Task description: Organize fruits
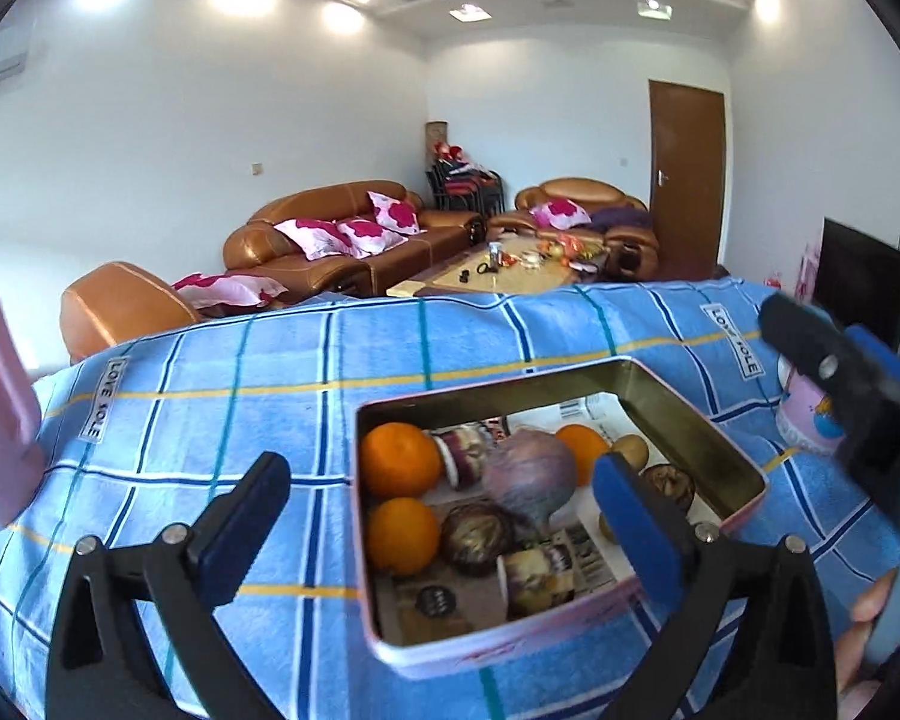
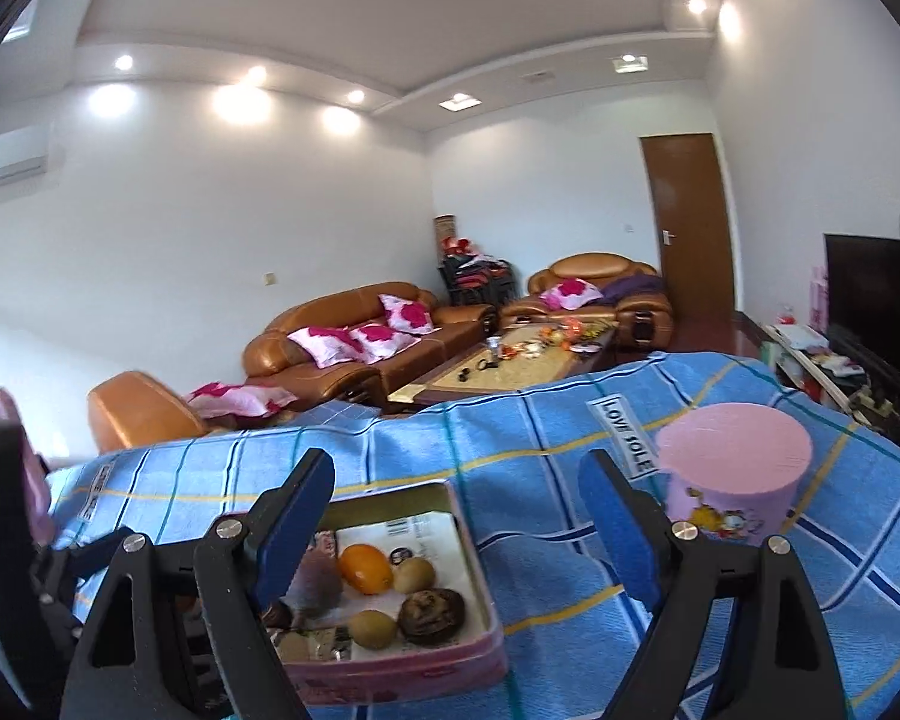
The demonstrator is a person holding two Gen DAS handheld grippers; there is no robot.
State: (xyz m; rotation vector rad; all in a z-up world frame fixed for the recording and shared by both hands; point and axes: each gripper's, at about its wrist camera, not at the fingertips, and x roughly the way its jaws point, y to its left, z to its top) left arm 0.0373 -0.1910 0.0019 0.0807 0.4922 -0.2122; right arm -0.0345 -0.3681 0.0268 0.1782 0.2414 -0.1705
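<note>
Meanwhile, a pink tin box (image 1: 744,474) sat open on the blue checked tablecloth (image 1: 210,408), and the fruit lay inside it: two oranges (image 1: 399,459) against its left wall, a third orange (image 1: 582,447) toward its far side, a purple dragon fruit (image 1: 531,474) at its middle, dark round fruits (image 1: 477,537) and small brown kiwis (image 2: 414,575) around that. The left gripper (image 1: 444,516) hung over the box's near left part, its jaws spread wide with nothing clamped between them. The right gripper (image 2: 456,510) stood just right of the box's near end, its jaws also parted and empty. A pink round tin (image 2: 735,477) stood on the cloth well to the right of the box.
</note>
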